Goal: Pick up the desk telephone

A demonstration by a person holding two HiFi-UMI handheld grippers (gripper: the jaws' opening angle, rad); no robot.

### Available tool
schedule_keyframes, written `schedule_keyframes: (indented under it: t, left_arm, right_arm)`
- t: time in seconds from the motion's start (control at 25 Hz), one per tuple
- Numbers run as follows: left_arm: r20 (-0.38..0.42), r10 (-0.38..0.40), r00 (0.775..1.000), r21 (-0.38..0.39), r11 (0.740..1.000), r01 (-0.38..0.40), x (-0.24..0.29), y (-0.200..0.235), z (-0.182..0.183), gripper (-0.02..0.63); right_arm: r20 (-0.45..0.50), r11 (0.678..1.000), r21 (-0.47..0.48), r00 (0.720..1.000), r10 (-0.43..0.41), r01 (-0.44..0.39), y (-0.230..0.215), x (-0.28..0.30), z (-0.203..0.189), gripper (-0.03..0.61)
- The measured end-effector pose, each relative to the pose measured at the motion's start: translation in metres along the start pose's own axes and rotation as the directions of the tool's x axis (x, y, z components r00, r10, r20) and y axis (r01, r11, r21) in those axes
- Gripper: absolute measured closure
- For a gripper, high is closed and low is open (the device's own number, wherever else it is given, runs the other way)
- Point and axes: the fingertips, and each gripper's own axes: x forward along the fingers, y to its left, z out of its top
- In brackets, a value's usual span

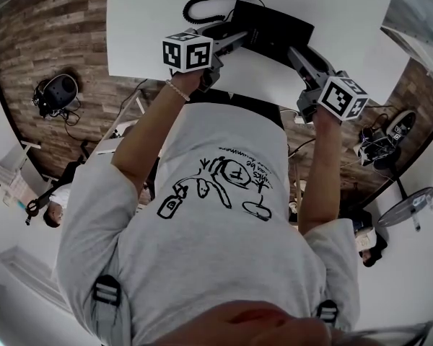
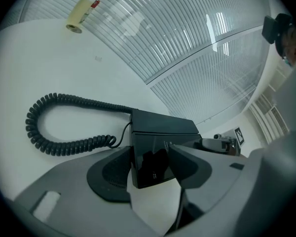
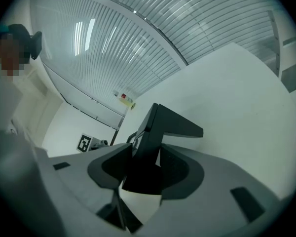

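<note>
The black desk telephone (image 1: 274,27) rests on the white table (image 1: 144,27), its coiled cord (image 1: 202,6) looping off to the left. My left gripper (image 1: 238,40) holds the phone's left end. In the left gripper view both pads press the phone's glossy edge (image 2: 160,132), and the left gripper (image 2: 150,169) is shut on it, with the cord (image 2: 54,127) curling beside it. My right gripper (image 1: 297,55) is at the phone's right end. In the right gripper view the phone's wedge-shaped side (image 3: 167,122) fills the gap between the pads of the right gripper (image 3: 145,169).
A small bottle (image 2: 84,11) lies at the table's far edge, in front of a glass wall with blinds. On the wooden floor around the table are a headset-like object (image 1: 56,92), shoes (image 1: 390,135) and a fan (image 1: 408,207). A person stands beyond the table.
</note>
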Motion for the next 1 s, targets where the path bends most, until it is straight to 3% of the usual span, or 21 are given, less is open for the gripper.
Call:
schedule_keyframes:
  t: [0.4,1.0]
  left_arm:
    - [0.081,-0.004,0.997,0.097,0.995,-0.004,-0.045,-0.059,0.041,0.387]
    - [0.193,-0.016,0.981,0.193,0.981,-0.022,-0.118,-0.152,0.11,0.387]
  right_arm:
    - [0.108,0.996,-0.023,0.99,0.086,-0.084,0.056,-0.039,0.033,0.41]
    - [0.204,0.973,-0.14,0.957,0.208,-0.181,0.153,-0.097,0.102,0.411]
